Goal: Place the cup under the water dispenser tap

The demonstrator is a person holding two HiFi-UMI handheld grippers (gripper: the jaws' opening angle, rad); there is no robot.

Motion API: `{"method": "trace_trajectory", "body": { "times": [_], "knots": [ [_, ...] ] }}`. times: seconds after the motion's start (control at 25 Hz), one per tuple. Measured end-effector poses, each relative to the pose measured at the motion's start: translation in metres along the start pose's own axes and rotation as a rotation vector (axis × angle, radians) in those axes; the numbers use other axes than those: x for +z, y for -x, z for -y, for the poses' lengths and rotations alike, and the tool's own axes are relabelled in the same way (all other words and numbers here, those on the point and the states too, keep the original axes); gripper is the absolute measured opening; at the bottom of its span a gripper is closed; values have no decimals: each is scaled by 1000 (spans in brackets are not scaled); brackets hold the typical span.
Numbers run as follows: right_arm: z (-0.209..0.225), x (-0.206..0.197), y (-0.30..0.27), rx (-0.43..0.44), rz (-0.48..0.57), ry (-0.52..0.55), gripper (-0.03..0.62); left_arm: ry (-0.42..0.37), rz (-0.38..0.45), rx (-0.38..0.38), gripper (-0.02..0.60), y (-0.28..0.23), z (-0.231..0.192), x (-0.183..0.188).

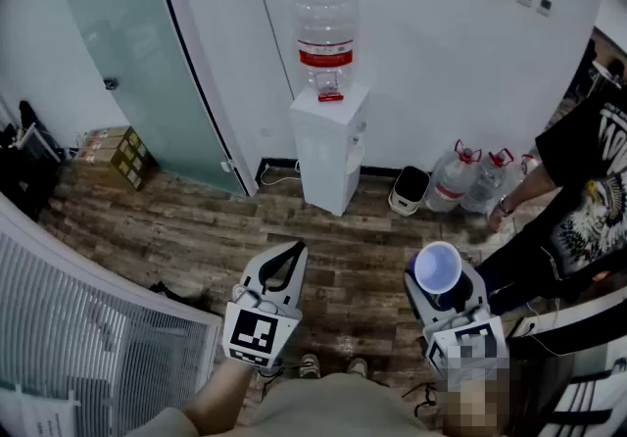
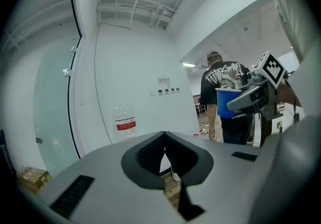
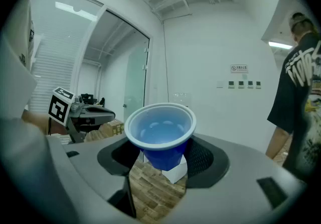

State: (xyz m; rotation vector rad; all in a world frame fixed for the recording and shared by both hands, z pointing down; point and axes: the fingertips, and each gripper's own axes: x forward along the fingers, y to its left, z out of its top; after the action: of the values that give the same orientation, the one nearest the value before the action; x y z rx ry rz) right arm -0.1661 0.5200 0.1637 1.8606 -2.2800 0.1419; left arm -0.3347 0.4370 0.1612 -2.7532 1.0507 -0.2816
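So the right hand-held gripper [image 3: 161, 161] is clamped on the upright blue cup [image 1: 438, 268], well short of the white water dispenser [image 1: 328, 156] by the far wall, and the left hand-held gripper [image 2: 164, 141] sits pinched together.

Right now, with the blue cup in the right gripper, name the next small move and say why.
Probably carry the blue cup forward toward the water dispenser, kept upright. The right gripper is closed on it, rim up, and the dispenser stands well ahead across the wooden floor, so the cup is nowhere near it yet.
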Motion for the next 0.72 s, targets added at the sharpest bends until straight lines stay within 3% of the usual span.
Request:
{"method": "trace_trajectory", "body": {
  "times": [0.72],
  "knots": [
    [58,-19,41,-43,5,-47,278,14,-13,-15,6,-26,54,10]
  ]
}}
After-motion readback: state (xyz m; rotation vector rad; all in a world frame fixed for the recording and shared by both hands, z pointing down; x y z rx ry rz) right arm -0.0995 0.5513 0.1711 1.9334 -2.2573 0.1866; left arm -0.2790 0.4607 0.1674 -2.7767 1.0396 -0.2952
